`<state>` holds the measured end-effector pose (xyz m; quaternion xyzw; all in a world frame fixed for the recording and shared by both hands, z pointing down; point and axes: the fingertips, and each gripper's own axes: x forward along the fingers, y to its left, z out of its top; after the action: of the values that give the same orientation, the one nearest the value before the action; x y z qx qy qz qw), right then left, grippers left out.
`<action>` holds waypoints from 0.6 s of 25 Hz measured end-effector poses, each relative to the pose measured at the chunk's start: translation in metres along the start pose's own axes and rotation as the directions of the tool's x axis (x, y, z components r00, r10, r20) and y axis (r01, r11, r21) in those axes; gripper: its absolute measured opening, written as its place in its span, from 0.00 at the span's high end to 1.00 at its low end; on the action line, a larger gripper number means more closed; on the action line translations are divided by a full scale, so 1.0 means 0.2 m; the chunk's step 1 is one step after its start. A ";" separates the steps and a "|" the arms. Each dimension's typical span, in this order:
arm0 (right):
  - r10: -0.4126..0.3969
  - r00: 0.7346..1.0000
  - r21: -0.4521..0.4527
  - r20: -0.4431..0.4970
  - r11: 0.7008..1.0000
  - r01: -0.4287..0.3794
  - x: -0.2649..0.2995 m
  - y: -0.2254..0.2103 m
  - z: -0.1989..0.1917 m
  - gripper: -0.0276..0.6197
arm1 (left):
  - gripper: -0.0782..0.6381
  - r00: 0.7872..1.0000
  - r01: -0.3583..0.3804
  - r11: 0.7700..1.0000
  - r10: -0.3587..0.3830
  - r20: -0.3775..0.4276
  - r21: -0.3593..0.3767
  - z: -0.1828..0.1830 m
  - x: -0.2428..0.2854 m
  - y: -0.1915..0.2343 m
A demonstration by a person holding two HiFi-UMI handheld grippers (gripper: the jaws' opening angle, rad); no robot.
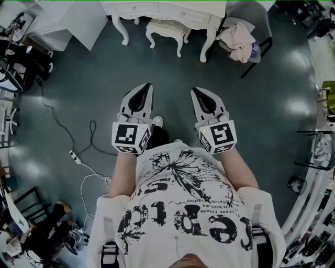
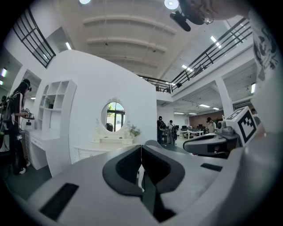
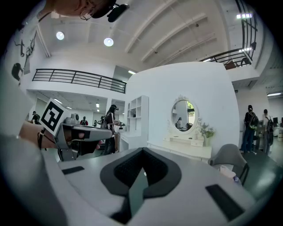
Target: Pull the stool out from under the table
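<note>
A white stool (image 1: 166, 30) with a cushioned seat and curved legs stands tucked under a white dressing table (image 1: 168, 11) at the top of the head view. My left gripper (image 1: 145, 89) and right gripper (image 1: 196, 93) are held side by side in front of my chest, well short of the stool. Both are shut with nothing between their jaws. In the left gripper view the dressing table (image 2: 95, 150) shows far ahead under an oval mirror (image 2: 115, 116). The same table (image 3: 188, 148) is far off in the right gripper view.
A grey chair (image 1: 250, 31) with pink clothes on it stands right of the table. White cabinets (image 1: 63, 21) are at the top left. A cable and power strip (image 1: 75, 156) lie on the dark floor to my left. Racks (image 1: 319, 157) line the right side.
</note>
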<state>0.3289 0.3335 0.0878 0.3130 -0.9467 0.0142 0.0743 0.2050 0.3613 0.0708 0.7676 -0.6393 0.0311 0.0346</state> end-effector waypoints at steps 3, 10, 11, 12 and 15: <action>-0.005 1.000 0.009 0.004 1.000 0.005 -0.01 0.00 0.00 0.93 | 0.86 1.000 -0.002 1.000 0.002 0.011 -0.002 0.02 -0.01 -0.01; -0.014 1.000 0.019 -0.001 1.000 0.014 -0.02 -0.01 0.01 0.93 | 0.86 1.000 0.000 1.000 0.000 0.000 -0.020 0.02 0.00 0.00; -0.016 1.000 0.021 -0.002 1.000 0.016 -0.02 -0.01 0.01 0.93 | 0.86 1.000 0.001 1.000 -0.001 0.000 -0.020 0.02 0.00 0.00; -0.021 1.000 0.026 -0.003 0.999 0.021 -0.02 -0.02 0.00 0.93 | 0.86 1.000 0.002 1.000 -0.002 0.001 -0.020 0.02 0.00 0.00; -0.036 0.999 0.050 -0.009 0.998 0.036 -0.02 -0.03 -0.01 0.93 | 0.86 1.000 0.006 1.000 -0.006 -0.003 -0.020 0.01 0.01 -0.01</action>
<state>0.3363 0.3311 0.0890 0.3317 -0.9400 0.0377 0.0707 0.2070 0.3595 0.0685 0.7690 -0.6373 0.0257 0.0434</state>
